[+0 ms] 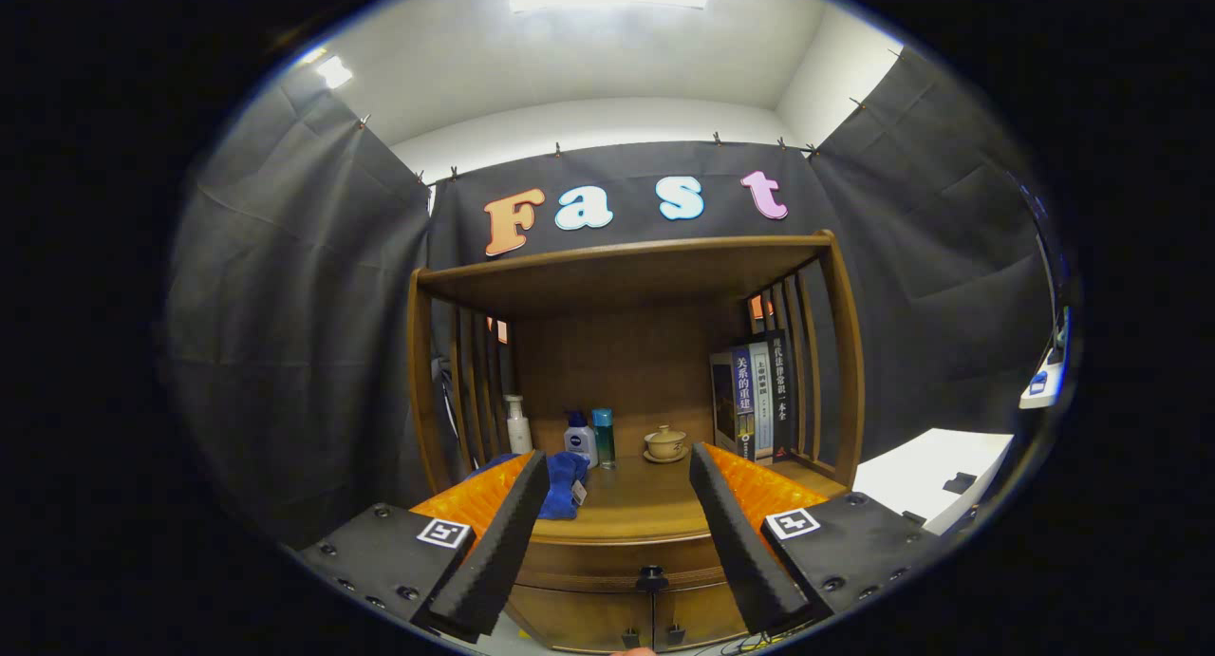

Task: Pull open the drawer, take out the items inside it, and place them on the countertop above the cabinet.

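A wooden cabinet stands ahead of me with a shelf hutch on top. Its drawer front is closed, with a dark knob low between my fingers. My gripper is open, fingers spread wide with nothing between them, hovering in front of the countertop. A blue cloth lies on the countertop beside my left finger.
At the back of the countertop stand a white pump bottle, a small white bottle with a blue cap, a teal bottle, a lidded teacup on a saucer and upright books. A white table sits to the right.
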A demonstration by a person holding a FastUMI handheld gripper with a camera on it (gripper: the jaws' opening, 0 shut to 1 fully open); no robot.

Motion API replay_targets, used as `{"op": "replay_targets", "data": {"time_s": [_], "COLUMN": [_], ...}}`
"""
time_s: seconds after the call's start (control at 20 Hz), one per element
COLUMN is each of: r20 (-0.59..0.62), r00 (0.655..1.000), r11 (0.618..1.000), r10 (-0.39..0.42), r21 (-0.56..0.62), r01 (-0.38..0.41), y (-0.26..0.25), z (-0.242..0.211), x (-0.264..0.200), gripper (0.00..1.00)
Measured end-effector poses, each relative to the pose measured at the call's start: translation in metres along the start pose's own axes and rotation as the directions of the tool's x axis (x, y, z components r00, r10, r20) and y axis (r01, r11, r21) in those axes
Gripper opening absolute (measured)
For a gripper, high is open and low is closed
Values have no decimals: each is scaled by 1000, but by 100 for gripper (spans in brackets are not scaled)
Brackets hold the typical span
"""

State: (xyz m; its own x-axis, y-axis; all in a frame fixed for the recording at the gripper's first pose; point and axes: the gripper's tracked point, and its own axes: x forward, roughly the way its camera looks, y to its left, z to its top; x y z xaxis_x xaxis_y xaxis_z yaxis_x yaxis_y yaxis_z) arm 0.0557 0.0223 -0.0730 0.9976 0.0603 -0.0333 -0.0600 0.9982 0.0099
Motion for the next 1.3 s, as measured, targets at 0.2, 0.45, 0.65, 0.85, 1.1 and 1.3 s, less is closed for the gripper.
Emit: {"op": "replay_targets", "data": {"time_s": [0.2, 0.45, 0.65, 0.85, 1.1, 1.3], "r20": [-105, -244, -326, -307, -328, -327], "r00": [995, 968, 941, 946, 939, 940], "r11": [1000, 999, 995, 994, 994, 995], "r10": [-5, -50, -92, -104, -104, -96], "r21": [25, 0, 2, -63, -50, -47], "r01": [7, 51, 98, 89, 93, 85], "y": [-12, -37, -56, -54, -55, -55], "z": [-88, -205, -265, -271, -282, -279], "x": [48, 81, 94, 96, 94, 91], "gripper": [97, 98, 95, 88, 62, 42]}}
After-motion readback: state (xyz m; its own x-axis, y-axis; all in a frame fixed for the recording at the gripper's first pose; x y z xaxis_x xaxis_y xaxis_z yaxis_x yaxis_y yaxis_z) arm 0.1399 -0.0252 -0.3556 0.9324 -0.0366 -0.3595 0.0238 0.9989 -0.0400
